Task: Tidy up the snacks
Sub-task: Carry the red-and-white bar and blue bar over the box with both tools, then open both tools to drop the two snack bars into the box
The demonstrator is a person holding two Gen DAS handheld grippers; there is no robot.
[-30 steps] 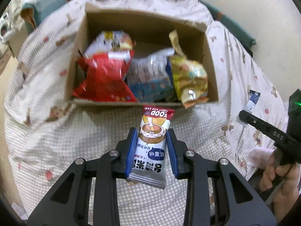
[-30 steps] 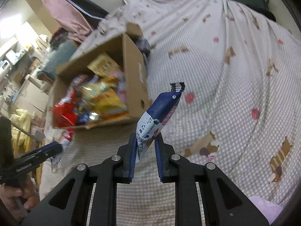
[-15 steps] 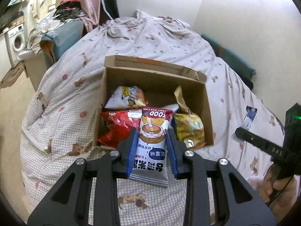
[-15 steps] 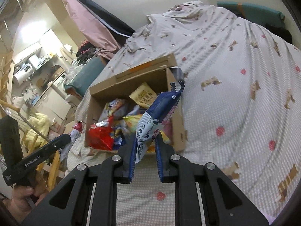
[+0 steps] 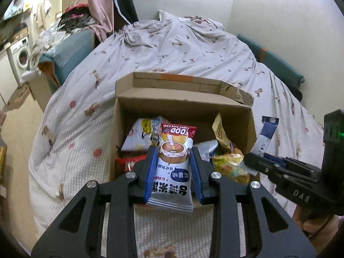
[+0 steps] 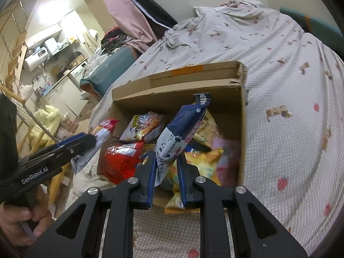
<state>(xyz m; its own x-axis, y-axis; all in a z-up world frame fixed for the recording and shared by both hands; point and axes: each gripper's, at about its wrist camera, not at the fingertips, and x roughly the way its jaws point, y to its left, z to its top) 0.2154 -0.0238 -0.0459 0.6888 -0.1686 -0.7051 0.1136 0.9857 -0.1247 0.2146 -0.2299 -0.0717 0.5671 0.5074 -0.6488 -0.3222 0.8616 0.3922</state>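
Two tools (image 5: 173,169) (image 6: 165,167) clamp snack packets (one each) above cardboard box (image 5: 228,107).

Matt brown cardboard box (image 5: 232,116) at frame centre; glossy, crinkled plastic snack packets (image 6: 122,161) inside; soft waffle-textured cloth bedspread (image 5: 176,49) around; matt black plastic left claw (image 5: 173,172).

Black tool (image 5: 173,167), blue pads, silver screws.

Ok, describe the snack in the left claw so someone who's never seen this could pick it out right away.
Find the open cardboard box on the bed. In front of its near edge the left claw pinches a silver rice-cake packet. Unlike the blue packet in the right claw, it has a red top and a cartoon bowl picture.
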